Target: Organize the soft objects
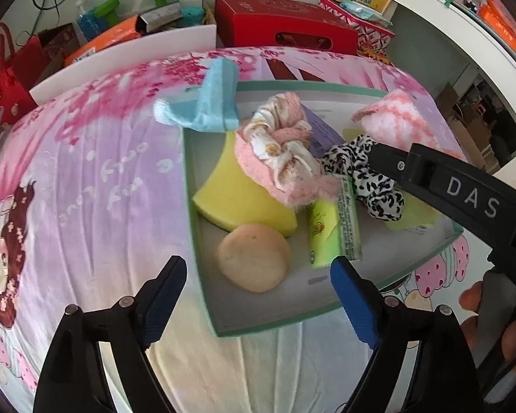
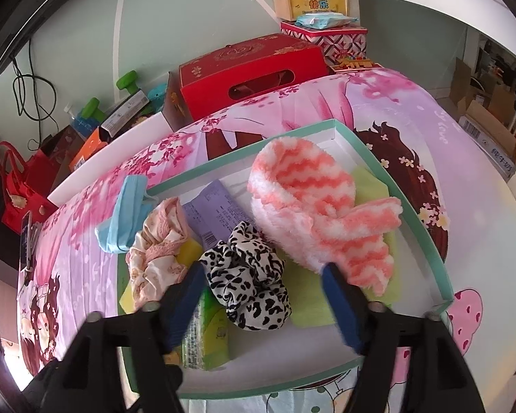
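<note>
A shallow green-rimmed box point(image 1: 203, 296) point(image 2: 409, 203) lies on the bed. In it are a yellow sponge point(image 1: 237, 199), a round beige puff point(image 1: 253, 258), a pink-and-cream cloth bundle point(image 1: 285, 155) point(image 2: 158, 251), a green tissue pack point(image 1: 330, 234) point(image 2: 210, 337), a leopard-print scrunchie point(image 1: 368, 175) point(image 2: 251, 282) and a pink-and-white fluffy sock point(image 1: 392, 120) point(image 2: 313, 206). A light blue sock point(image 1: 210, 103) point(image 2: 124, 213) hangs over the box's far left rim. My left gripper point(image 1: 258, 303) is open over the puff. My right gripper point(image 2: 261, 306) point(image 1: 464, 192) is open around the scrunchie.
The bed has a pink and purple cartoon sheet point(image 1: 86, 179). Behind it stand a red gift box point(image 1: 285, 24) point(image 2: 251, 69), a white board point(image 1: 127, 58), red bags point(image 1: 3, 79), green dumbbells point(image 1: 134, 3) and stacked boxes point(image 2: 320, 17). A white shelf point(image 1: 464, 24) is at right.
</note>
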Available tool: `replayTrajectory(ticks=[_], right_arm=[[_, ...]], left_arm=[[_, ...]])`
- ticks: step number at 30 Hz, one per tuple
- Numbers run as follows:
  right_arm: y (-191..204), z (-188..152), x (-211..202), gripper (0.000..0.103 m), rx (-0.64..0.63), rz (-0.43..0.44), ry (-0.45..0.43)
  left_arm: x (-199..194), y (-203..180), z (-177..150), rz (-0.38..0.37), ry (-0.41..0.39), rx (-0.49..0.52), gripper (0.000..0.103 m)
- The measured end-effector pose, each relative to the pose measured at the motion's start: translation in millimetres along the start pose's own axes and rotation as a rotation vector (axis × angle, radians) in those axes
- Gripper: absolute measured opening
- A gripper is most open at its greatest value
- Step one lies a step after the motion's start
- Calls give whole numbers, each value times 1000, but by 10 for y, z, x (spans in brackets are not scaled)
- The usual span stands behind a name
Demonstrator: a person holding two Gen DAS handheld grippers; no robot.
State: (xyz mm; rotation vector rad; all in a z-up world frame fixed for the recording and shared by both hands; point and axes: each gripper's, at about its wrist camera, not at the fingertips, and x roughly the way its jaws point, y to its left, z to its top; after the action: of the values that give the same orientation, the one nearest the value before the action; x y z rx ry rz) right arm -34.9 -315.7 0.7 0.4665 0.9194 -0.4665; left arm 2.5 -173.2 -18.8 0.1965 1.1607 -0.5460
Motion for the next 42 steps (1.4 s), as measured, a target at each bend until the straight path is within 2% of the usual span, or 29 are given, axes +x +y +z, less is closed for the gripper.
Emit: replayTrajectory(ticks=[5,7,11,13,15,20,30,42], right_arm=[[4,6,-20,83,-5,-7,-7],[1,8,-12,90,-6,-11,-7],[-18,10,-14,91,3,-14,-11],[-29,12,-4,100,6,-17,-9],[-31,9,-3,103,8,-22,-11],[-10,3,3,103,-2,-23,-9],[166,-32,13,103,-59,-15,1],[449,-110,21,103,-147,-27,8]], left_arm=[[-75,93,10,-6,-21,-26,86],[-98,128,4,-2,-28,-30,86],[-119,244,13,1,-33,-62,90],[-128,317,16,4,-35,-83,91],[-148,411,17,13,-40,-111,91],[-163,679,4,43,-45,-207,91],[-282,1213,-43,184,-107,-397,91],[-290,1278,-46,193,-109,-417,92]])
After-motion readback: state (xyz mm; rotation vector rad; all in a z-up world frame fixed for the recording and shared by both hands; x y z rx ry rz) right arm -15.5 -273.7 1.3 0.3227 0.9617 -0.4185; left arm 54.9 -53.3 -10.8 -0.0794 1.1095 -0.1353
